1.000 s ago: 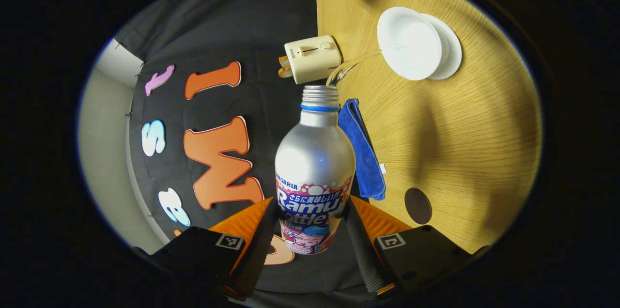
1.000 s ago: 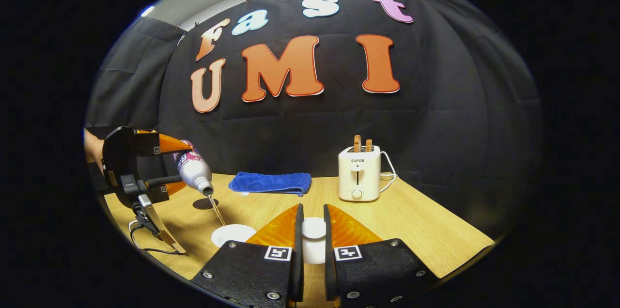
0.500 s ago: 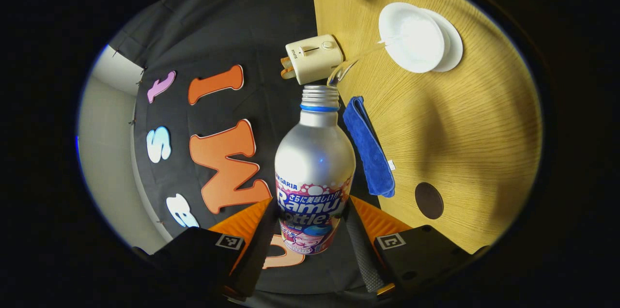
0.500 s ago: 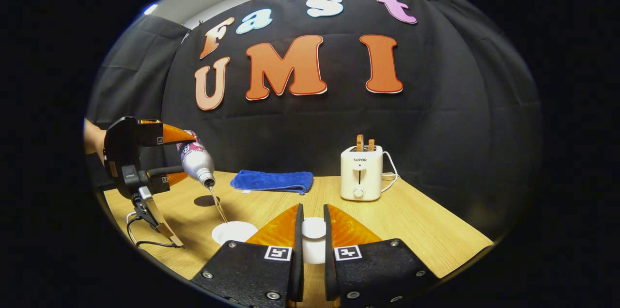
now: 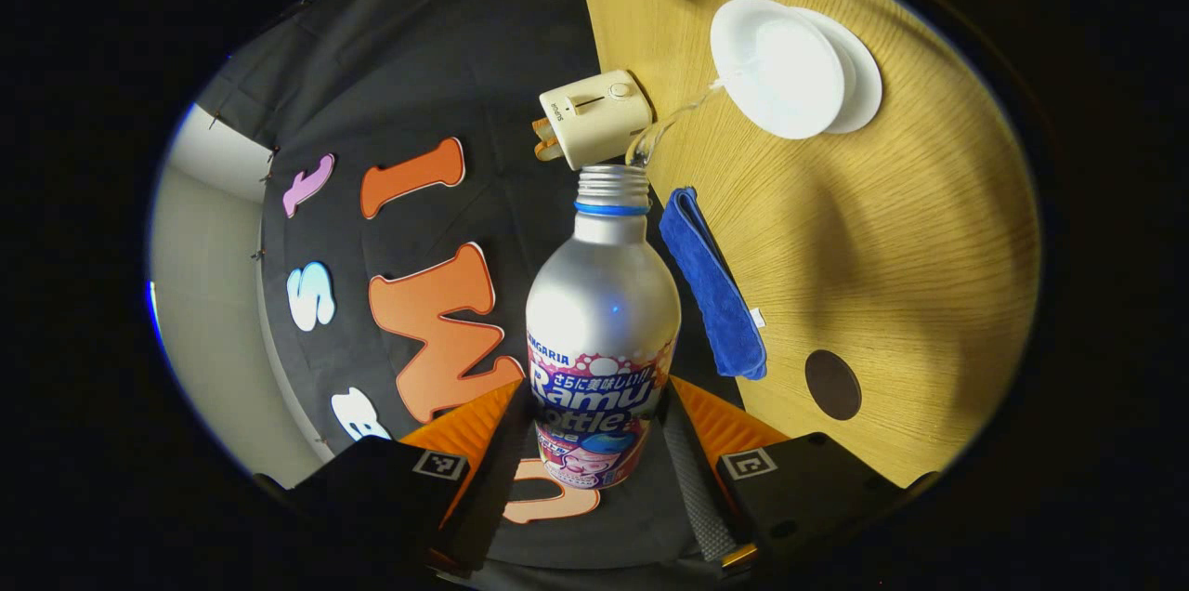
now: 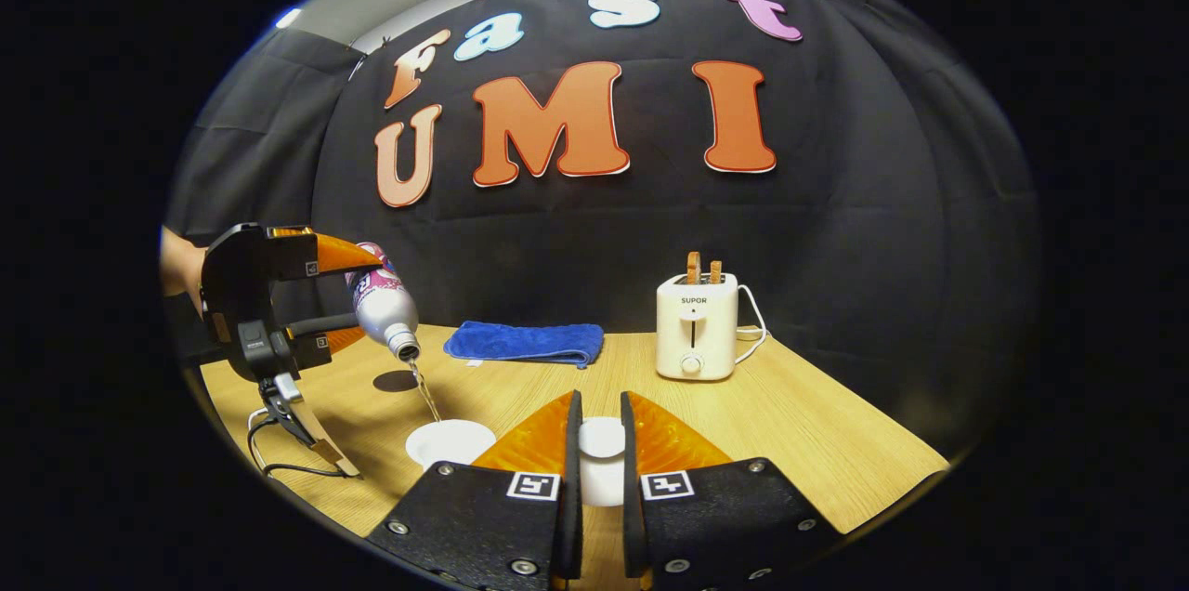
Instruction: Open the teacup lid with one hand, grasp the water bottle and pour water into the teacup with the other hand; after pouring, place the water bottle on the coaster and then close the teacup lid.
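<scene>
Pinching the tilted water bottle, the left hand-held gripper keeps pouring into the teacup, now slightly higher; the right hand-held gripper clamps the half-hidden lid.

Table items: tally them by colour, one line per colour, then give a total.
White: 3, round teacup, saucer under it, lid in the right tool
Cream: 1, plastic toaster
Blue: 1, folded cloth
Silver: 1, metal water bottle, held tilted by the left tool
Dark brown: 1, round coaster
Total: 7
</scene>
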Demonstrator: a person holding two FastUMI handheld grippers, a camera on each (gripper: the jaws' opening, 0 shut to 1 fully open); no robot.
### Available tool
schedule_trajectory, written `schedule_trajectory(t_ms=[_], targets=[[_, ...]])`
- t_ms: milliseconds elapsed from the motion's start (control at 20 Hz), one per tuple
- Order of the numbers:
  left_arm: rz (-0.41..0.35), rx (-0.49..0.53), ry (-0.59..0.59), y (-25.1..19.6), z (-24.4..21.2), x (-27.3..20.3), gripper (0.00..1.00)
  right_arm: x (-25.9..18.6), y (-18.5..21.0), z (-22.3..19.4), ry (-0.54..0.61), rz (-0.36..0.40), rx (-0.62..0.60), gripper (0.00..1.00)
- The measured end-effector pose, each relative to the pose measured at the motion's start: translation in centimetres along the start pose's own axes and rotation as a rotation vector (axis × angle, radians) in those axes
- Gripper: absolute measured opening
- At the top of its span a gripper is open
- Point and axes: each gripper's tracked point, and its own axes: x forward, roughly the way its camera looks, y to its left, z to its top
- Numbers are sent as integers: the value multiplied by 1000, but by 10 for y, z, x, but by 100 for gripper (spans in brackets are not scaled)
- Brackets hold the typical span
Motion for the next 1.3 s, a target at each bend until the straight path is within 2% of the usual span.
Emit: schedule_trajectory(t_ms=[1050,1300], targets=[[19,120,-77,-12,24,3,85,8,21,-5,20,43,-20,17],[35,107,-93,-13,28,2,84,10,26,-6,25,52,-24,18]])
